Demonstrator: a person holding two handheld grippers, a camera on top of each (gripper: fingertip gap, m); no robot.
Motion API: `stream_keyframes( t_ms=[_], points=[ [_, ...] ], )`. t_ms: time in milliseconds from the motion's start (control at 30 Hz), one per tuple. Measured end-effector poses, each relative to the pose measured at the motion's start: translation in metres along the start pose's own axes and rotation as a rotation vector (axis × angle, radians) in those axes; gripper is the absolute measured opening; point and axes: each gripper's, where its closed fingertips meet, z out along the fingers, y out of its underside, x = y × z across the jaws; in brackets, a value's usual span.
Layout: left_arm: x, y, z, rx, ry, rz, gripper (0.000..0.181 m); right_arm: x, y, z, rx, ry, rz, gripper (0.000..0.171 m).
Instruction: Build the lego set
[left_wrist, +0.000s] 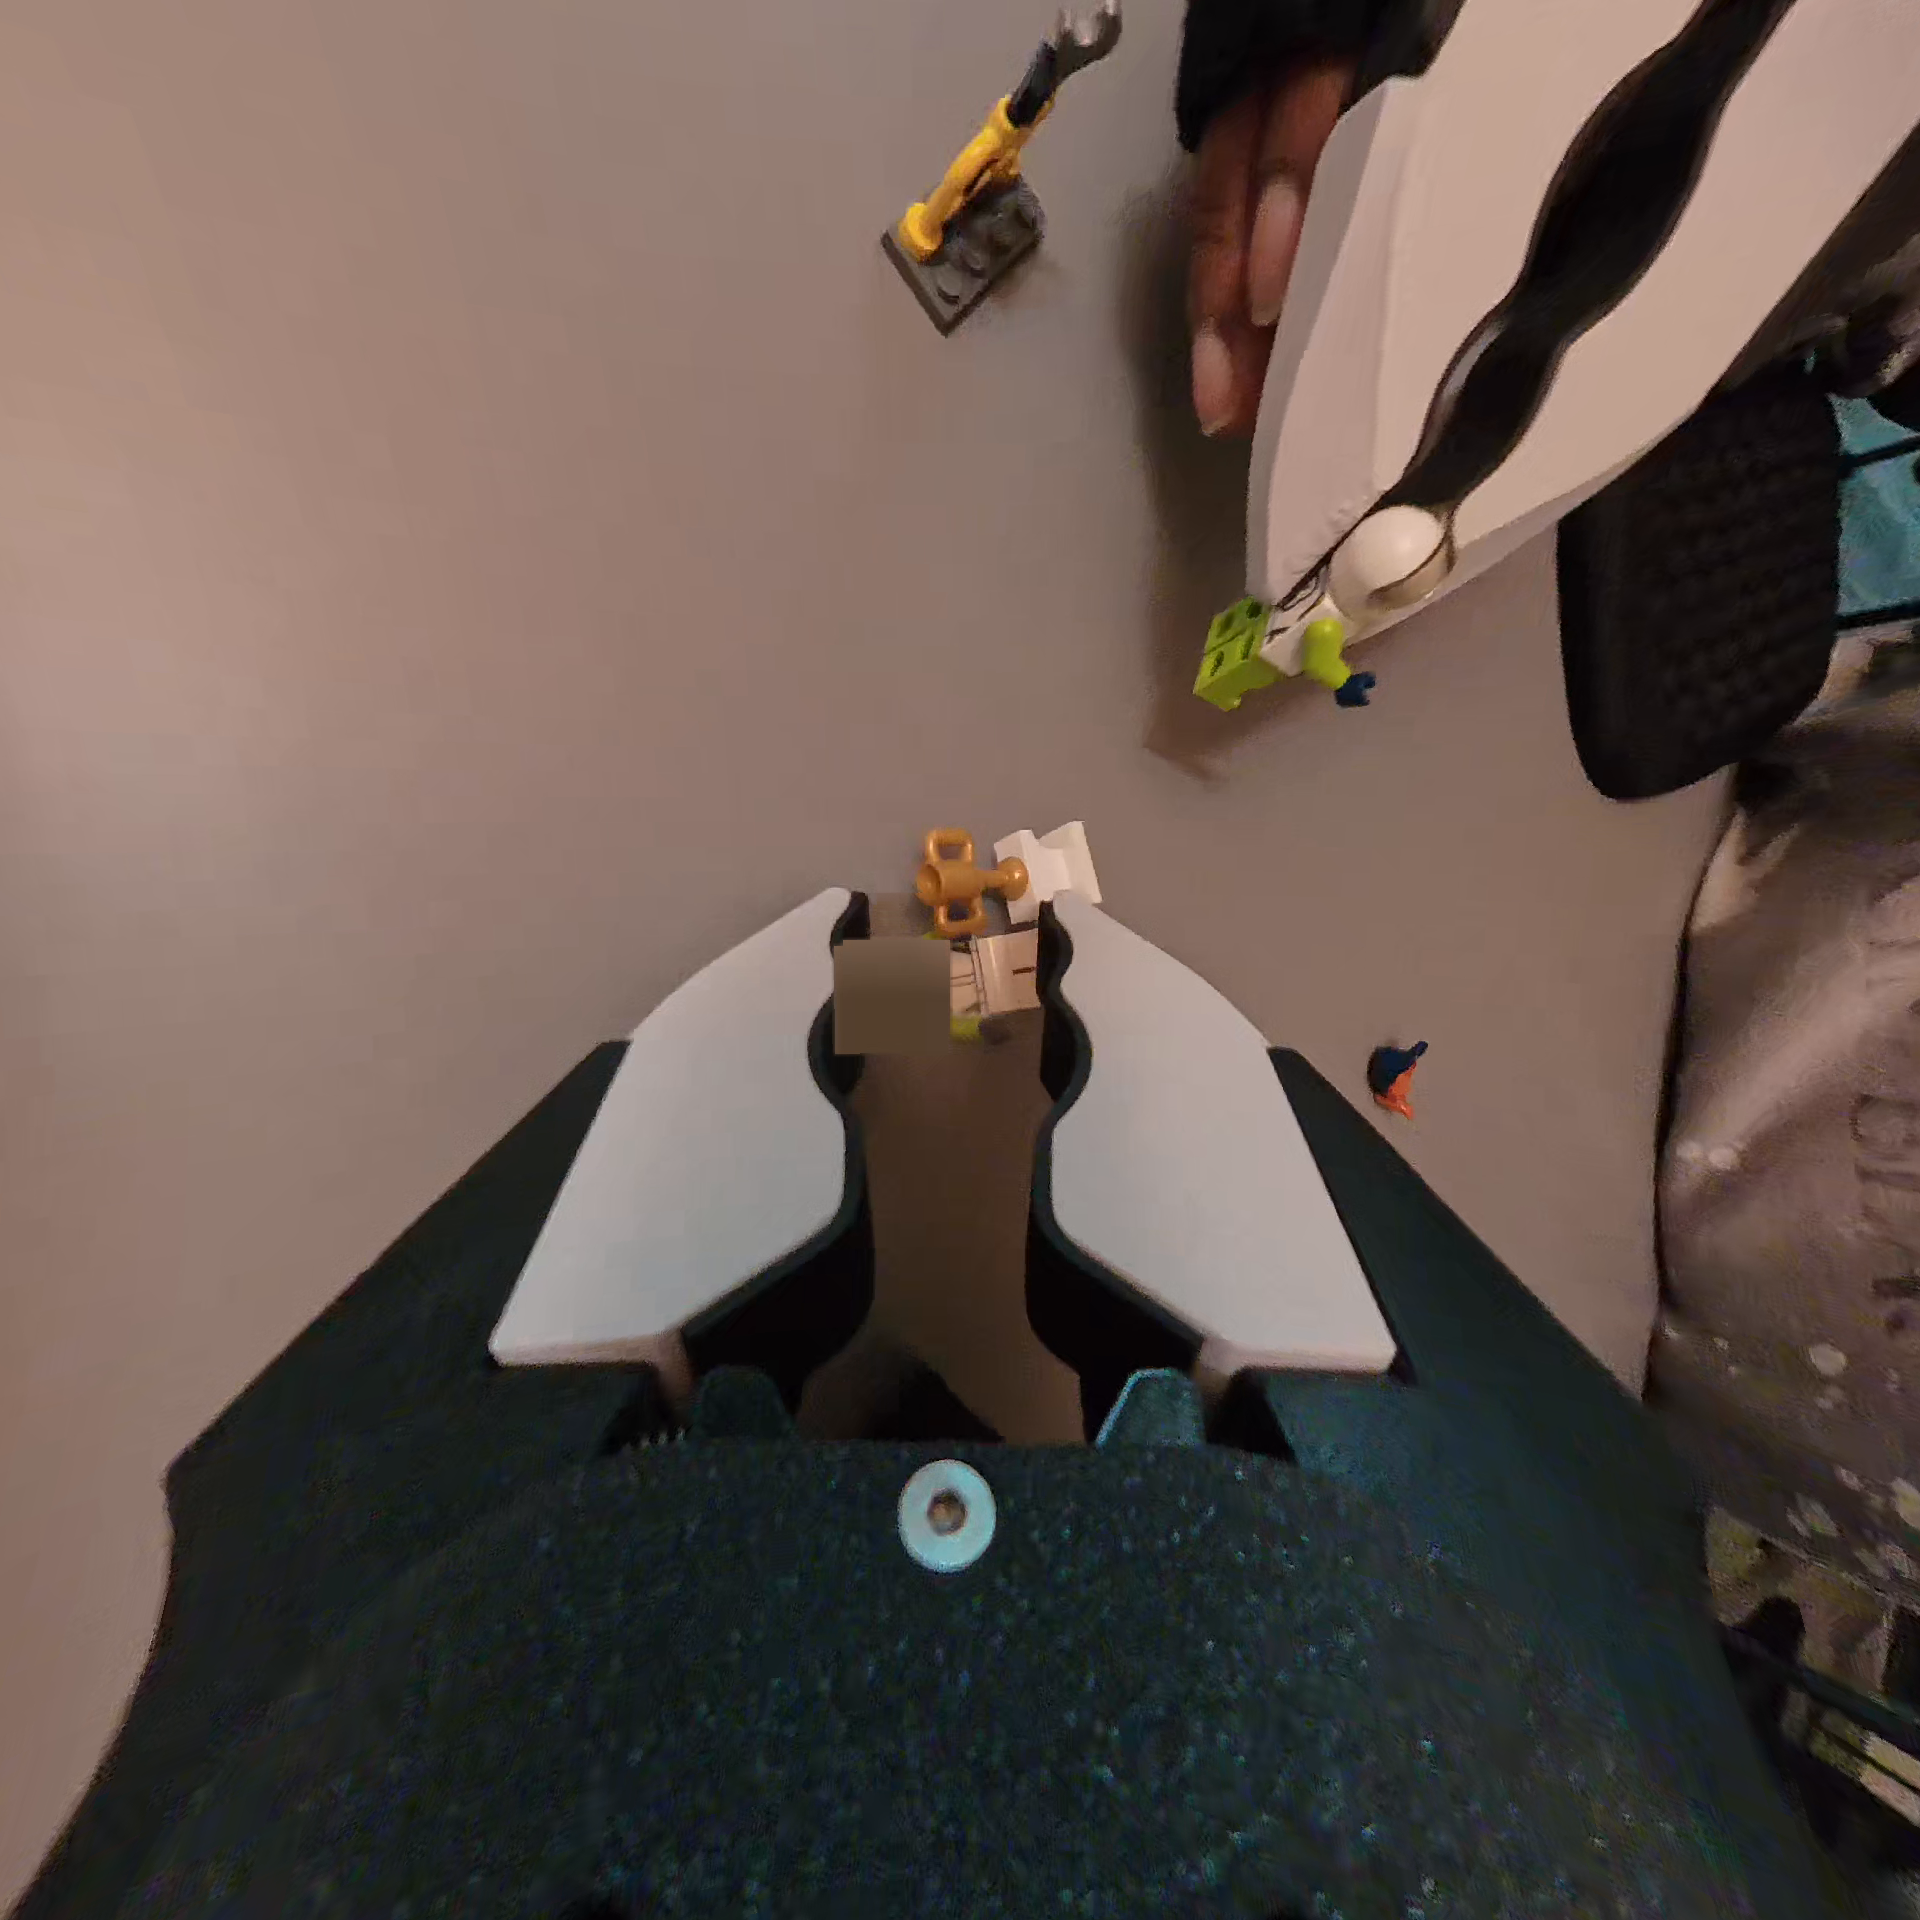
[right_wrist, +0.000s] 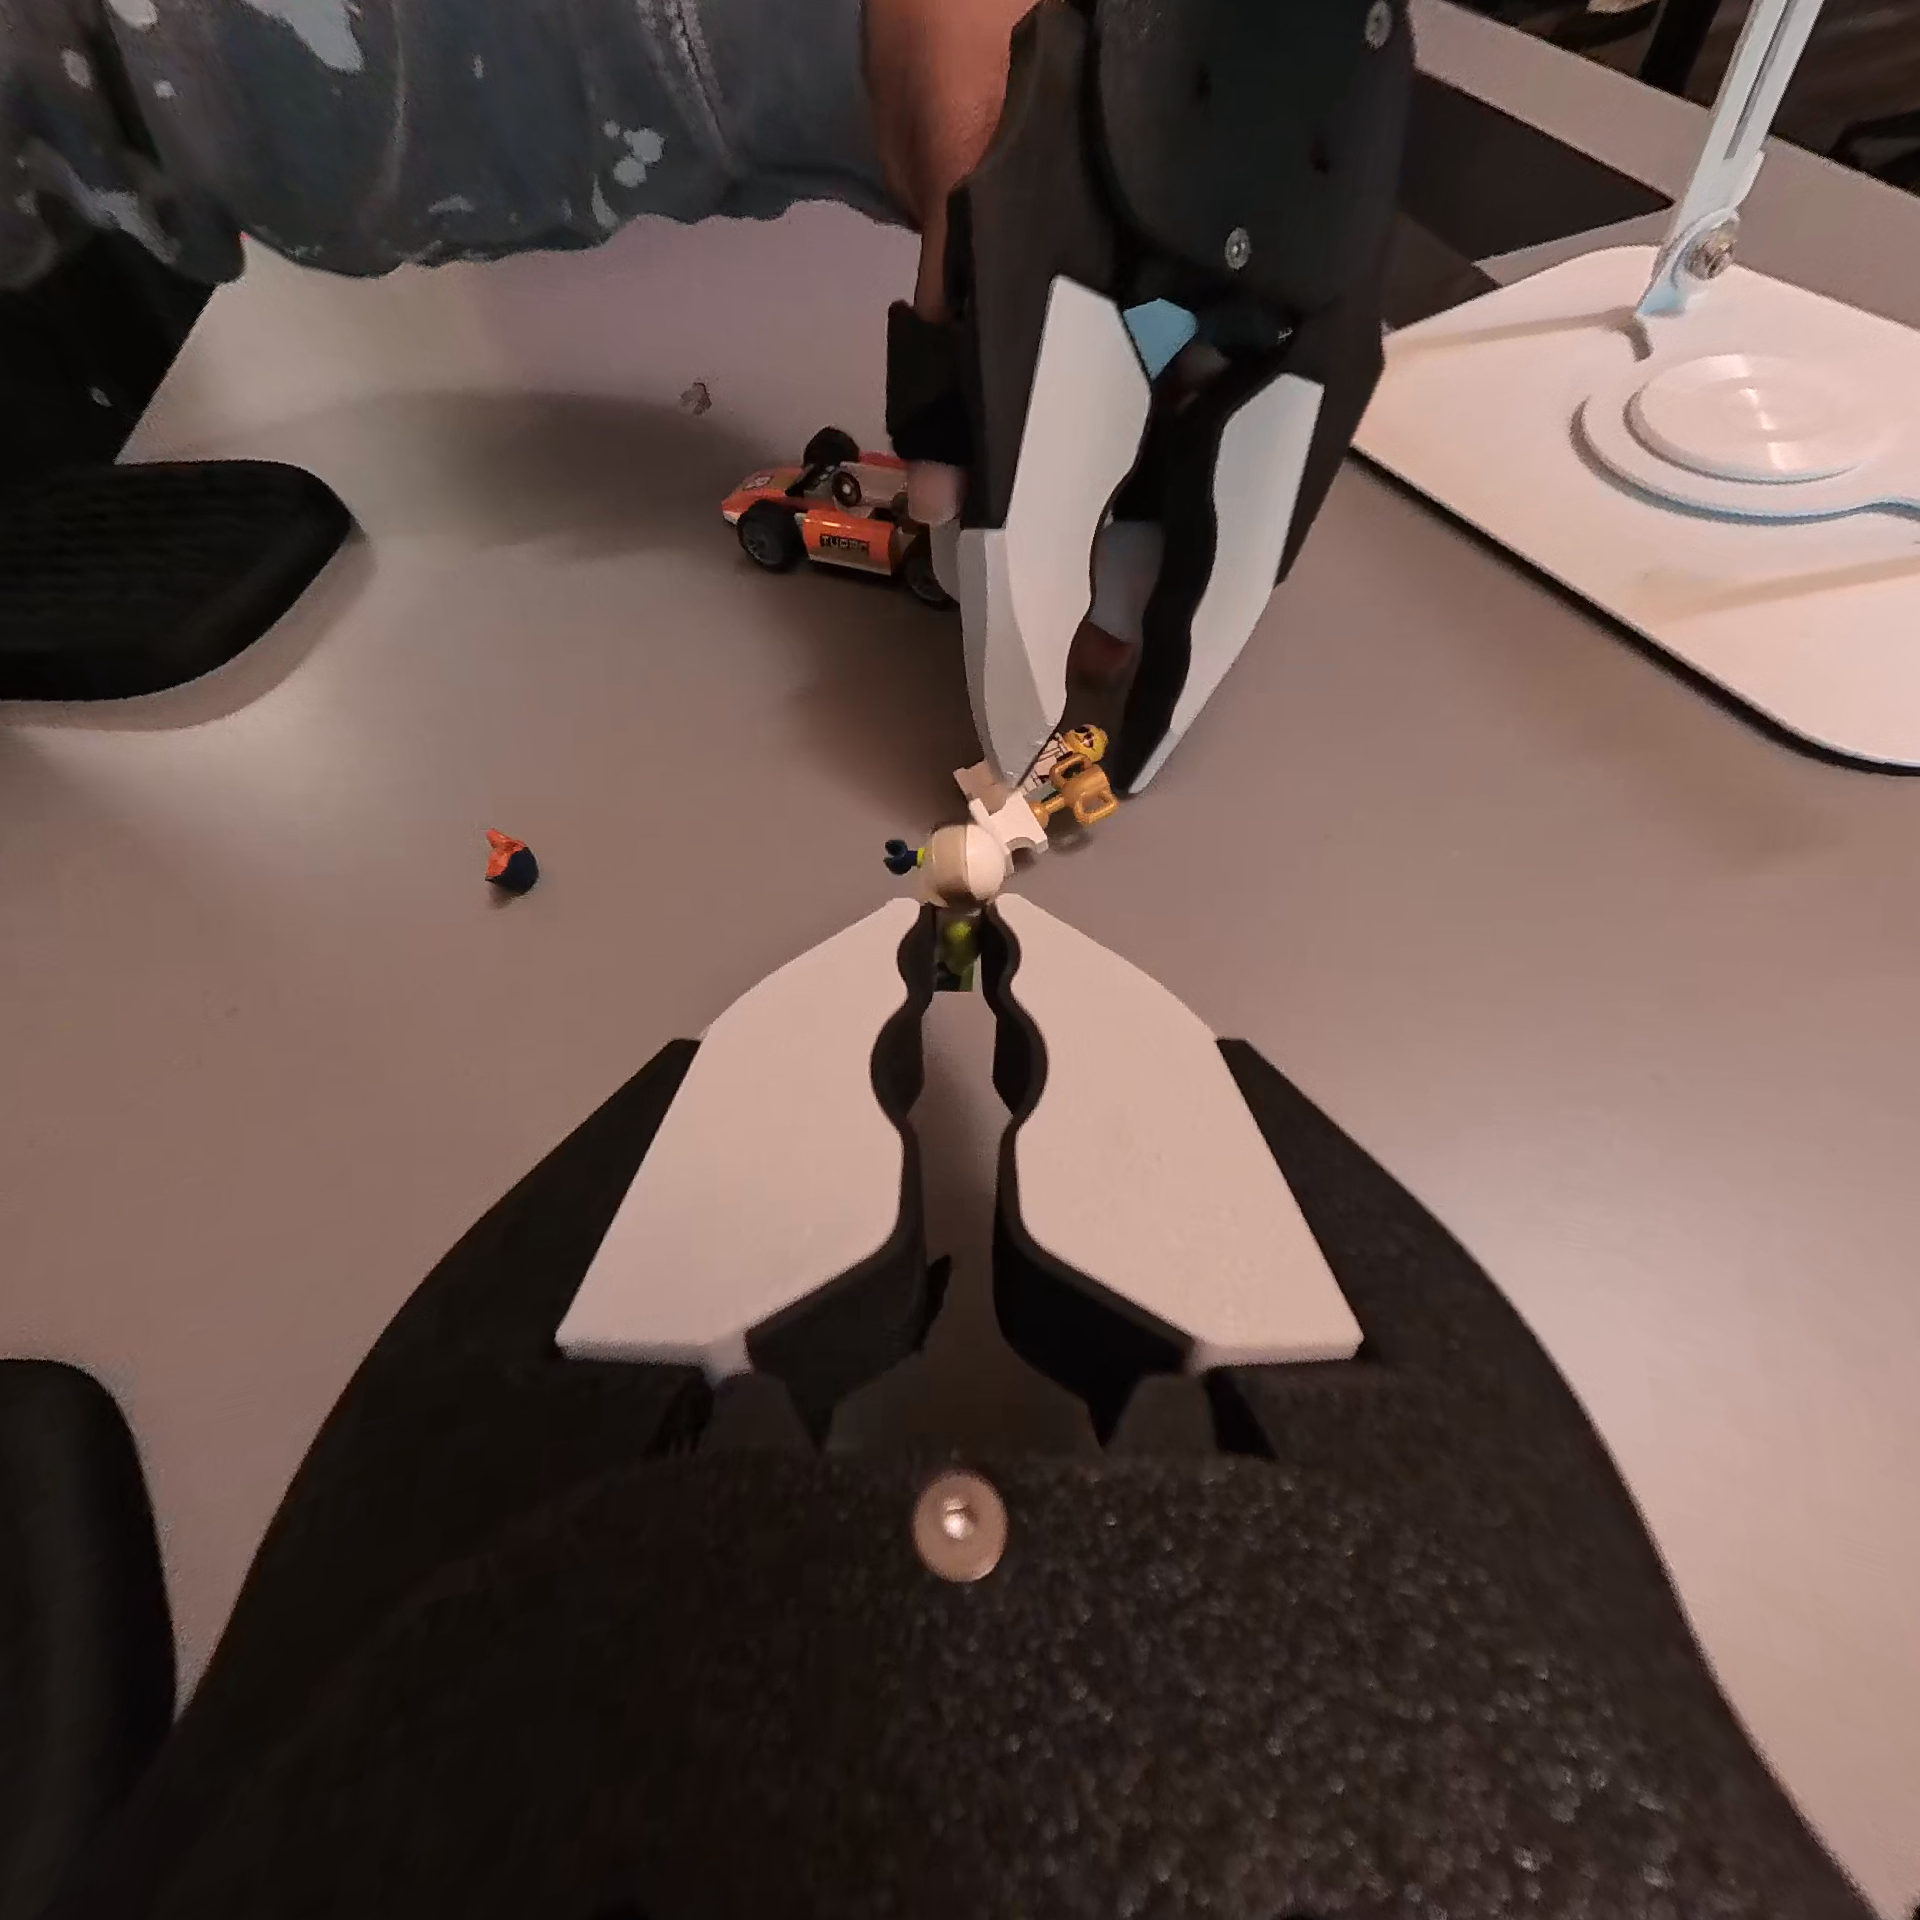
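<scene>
My left gripper (left_wrist: 945, 935) is shut on a white-torso minifigure (left_wrist: 997, 977) close to the grey table. Its yellow head shows in the right wrist view (right_wrist: 1086, 741). A gold trophy (left_wrist: 958, 881) and a white piece (left_wrist: 1051, 868) sit just past the fingertips, touching each other. My right gripper (right_wrist: 956, 920) is shut on a second minifigure (right_wrist: 958, 951) with lime legs and a white helmet (right_wrist: 966, 860). It holds the figure a short way from the left gripper's tips (right_wrist: 1070, 774). In the left wrist view the right gripper (left_wrist: 1320, 613) comes in from the upper right with that figure (left_wrist: 1262, 649).
An orange race car (right_wrist: 826, 520) stands behind the left gripper. A small blue and orange piece (right_wrist: 511, 862) lies to the left. A yellow tool arm on a dark plate (left_wrist: 971, 213) lies farther off. A white lamp base (right_wrist: 1714, 499) is at the right, a black chair arm (right_wrist: 135, 571) at the left. Left tips to right tips: about 7 centimetres.
</scene>
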Motion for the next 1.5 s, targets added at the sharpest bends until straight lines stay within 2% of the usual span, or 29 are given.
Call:
stream_keyframes(
  t_ms=[200,300,433,700,900,1200,1500],
  points=[
    [0.003,-0.007,0.003,-0.027,0.115,-0.024,0.029,0.001,0.005,0.001,-0.014,-0.006,0.014,0.008],
    [0.005,-0.004,0.005,-0.079,0.156,-0.038,0.021,0.002,0.006,0.001,-0.015,-0.005,0.017,0.008],
    [0.009,-0.004,0.007,-0.072,0.168,-0.035,0.013,0.005,0.006,0.001,-0.021,0.008,0.037,0.008],
    [0.04,-0.002,0.012,-0.021,-0.031,0.248,0.01,0.004,0.008,0.01,-0.06,0.008,0.176,0.008],
    [0.055,-0.003,0.019,-0.035,-0.187,0.45,0.008,-0.008,0.015,0.018,-0.124,-0.036,0.186,0.008],
    [0.057,-0.004,0.023,-0.047,-0.278,0.563,0.008,-0.012,0.022,0.019,-0.17,-0.06,0.178,0.008],
    [0.054,-0.002,0.028,-0.065,-0.364,0.586,0.009,-0.017,0.024,0.02,-0.187,-0.062,0.097,0.008]
  ],
)
